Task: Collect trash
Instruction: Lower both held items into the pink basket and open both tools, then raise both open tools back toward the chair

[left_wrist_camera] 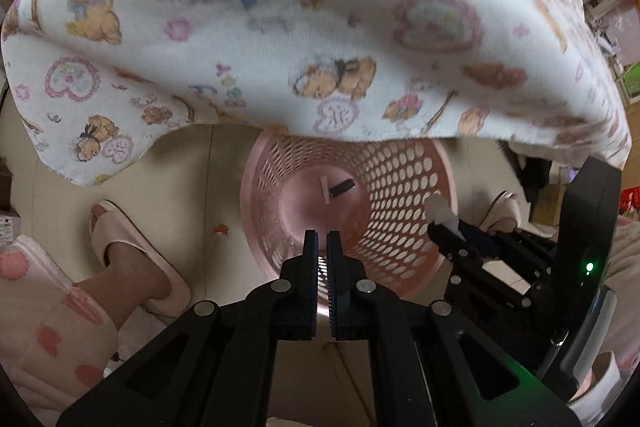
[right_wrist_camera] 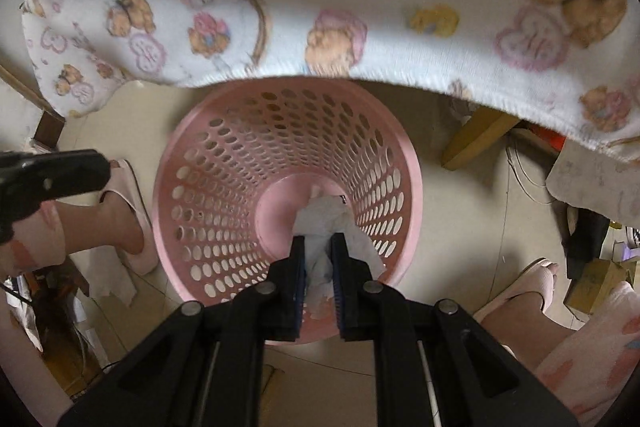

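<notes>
The right tool (right_wrist_camera: 318,259) is clamped on a crumpled white tissue wad (right_wrist_camera: 320,227), and it hangs directly above the mouth of the round pink perforated plastic basket (right_wrist_camera: 208,163) that stands on the pale tiled floor (right_wrist_camera: 460,195). The left tool (left_wrist_camera: 322,251) has its 2 fingers drawn almost together with nothing between them, poised over the near rim of the same basket (left_wrist_camera: 400,187). At the basket's bottom lie 2 small scraps, a pale strip (left_wrist_camera: 325,189) and a dark piece (left_wrist_camera: 343,186).

The step in hand looks like the drop. To do it well:

1. Keep the tissue centred over the opening, since the wad is light and may drift toward the rim when it falls.
2. Lower a little into the mouth before parting the fingers, so the paper cannot catch on the edge of the white bear-printed cloth (right_wrist_camera: 360,7) that overhangs the basket's far side from the worktop.
3. Open fully; soft paper tends to cling to ribbed pads, so a small shake may be needed.
4. Hold the left tool aside, away from the falling wad.

The person's feet in pink slippers (right_wrist_camera: 132,211) stand on either side of the basket.
</notes>
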